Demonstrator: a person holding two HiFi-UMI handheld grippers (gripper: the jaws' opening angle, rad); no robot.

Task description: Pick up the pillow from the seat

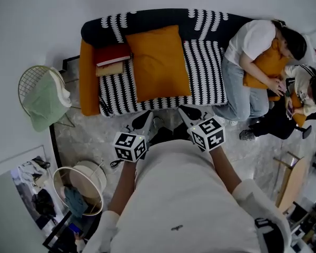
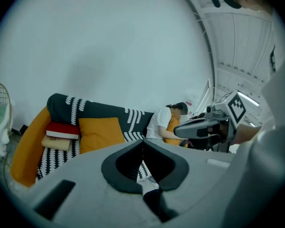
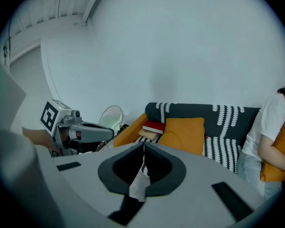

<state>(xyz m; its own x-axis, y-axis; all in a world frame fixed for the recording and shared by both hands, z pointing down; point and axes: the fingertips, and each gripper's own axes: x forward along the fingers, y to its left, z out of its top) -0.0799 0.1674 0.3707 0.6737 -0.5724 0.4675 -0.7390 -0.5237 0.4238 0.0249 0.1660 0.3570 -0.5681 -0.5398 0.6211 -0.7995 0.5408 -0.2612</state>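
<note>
Orange pillow flat on striped seat

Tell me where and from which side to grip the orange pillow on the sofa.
Probably its near lower edge, from the front of the sofa: the pillow leans on the backrest, so that edge lies free, while books crowd its left side.

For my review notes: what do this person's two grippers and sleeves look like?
The left gripper and right gripper look alike: a grey body with dark trim that narrows to two slim jaws. Each carries a white cube printed with black square markers. The person wears a white top with white sleeves.
</note>
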